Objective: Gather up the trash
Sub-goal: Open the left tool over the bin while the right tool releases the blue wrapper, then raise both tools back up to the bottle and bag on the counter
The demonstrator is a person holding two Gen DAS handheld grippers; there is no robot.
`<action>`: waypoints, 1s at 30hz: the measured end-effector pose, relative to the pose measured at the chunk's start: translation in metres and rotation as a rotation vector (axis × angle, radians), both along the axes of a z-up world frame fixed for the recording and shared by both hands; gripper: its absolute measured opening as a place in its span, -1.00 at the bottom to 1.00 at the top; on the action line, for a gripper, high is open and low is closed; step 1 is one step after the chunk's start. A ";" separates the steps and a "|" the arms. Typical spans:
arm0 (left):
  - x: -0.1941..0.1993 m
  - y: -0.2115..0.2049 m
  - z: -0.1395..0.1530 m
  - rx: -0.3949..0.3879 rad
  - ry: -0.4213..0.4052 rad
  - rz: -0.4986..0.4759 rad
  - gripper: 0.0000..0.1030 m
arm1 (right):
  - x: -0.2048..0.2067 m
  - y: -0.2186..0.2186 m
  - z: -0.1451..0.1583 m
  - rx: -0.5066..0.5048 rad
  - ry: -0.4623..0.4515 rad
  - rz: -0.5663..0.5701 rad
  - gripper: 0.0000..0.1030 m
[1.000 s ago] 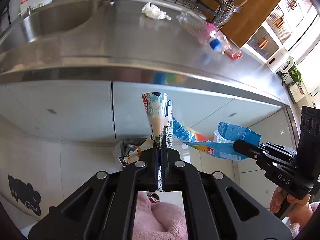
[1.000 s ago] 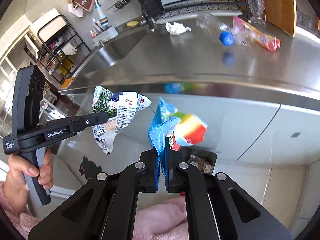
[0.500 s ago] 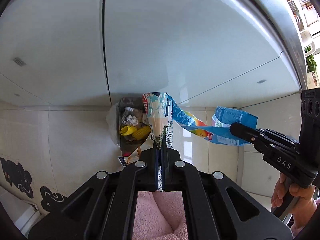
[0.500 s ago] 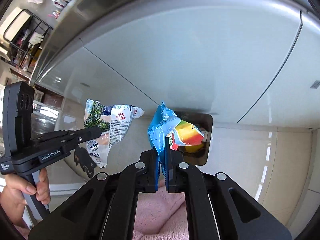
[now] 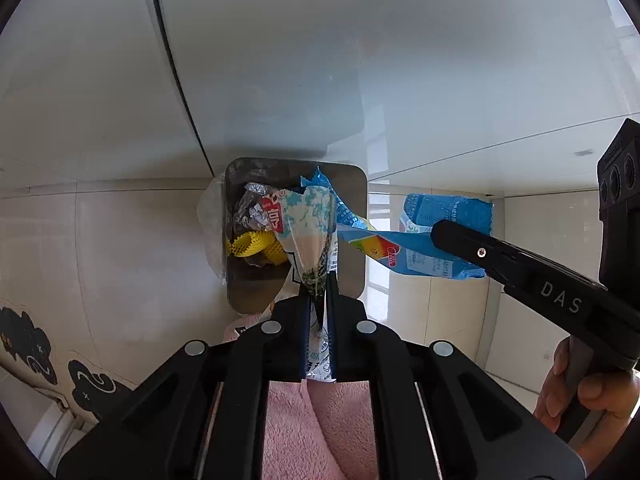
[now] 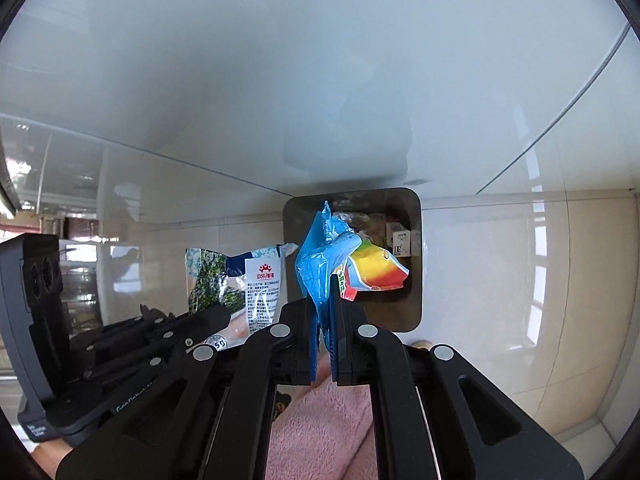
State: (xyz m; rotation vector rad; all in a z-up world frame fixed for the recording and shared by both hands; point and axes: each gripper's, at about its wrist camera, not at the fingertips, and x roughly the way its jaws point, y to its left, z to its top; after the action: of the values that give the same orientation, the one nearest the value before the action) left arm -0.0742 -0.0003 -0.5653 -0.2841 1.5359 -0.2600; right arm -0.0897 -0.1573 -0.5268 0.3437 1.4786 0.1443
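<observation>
Against the pale cabinet fronts (image 5: 280,60), on the tiled floor, a steel trash bin (image 5: 352,240) stands open, holding crumpled foil and yellow scraps. Above it, the left gripper (image 5: 319,304) pinches a white printed wrapper (image 5: 304,224), and the right gripper (image 6: 323,320) clamps a blue snack bag (image 6: 316,268).

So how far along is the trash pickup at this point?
Some is done: the bin on the floor already holds foil and yellow scraps. In hand: the left gripper pinches a white snack wrapper and the right gripper a blue wrapper, both above the bin. Left: letting go.
</observation>
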 end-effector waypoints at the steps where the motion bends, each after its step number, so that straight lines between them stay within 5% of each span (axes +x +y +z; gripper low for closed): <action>1: -0.001 -0.001 -0.002 0.000 0.002 -0.002 -0.78 | 0.002 -0.001 -0.006 0.003 0.013 -0.021 -0.83; 4: 0.005 -0.002 -0.007 0.010 0.009 -0.018 -0.68 | 0.004 0.001 -0.018 0.018 0.029 -0.078 -0.82; 7: 0.010 0.000 -0.006 0.019 0.010 -0.025 -0.35 | 0.003 0.004 -0.023 0.023 0.046 -0.082 -0.73; 8: 0.011 0.000 -0.005 0.023 0.010 -0.025 -0.24 | 0.004 0.005 -0.024 0.026 0.056 -0.080 -0.58; 10: 0.013 0.003 -0.003 0.027 0.014 -0.023 -0.20 | 0.007 0.004 -0.024 0.043 0.056 -0.087 0.42; 15: 0.012 0.011 0.012 0.043 0.003 -0.011 0.28 | 0.010 0.000 -0.016 0.042 0.050 -0.100 0.43; 21: 0.006 0.028 0.060 0.045 -0.062 0.022 0.84 | 0.014 -0.005 0.023 0.040 -0.010 -0.091 0.89; 30: -0.006 0.025 0.174 0.029 -0.214 0.023 0.84 | 0.003 -0.009 0.128 0.002 -0.148 -0.007 0.94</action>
State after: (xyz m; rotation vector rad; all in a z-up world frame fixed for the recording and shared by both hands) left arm -0.0802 0.0250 -0.3917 -0.2429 1.3232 -0.2414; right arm -0.0867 -0.1663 -0.3987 0.3333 1.3305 0.1622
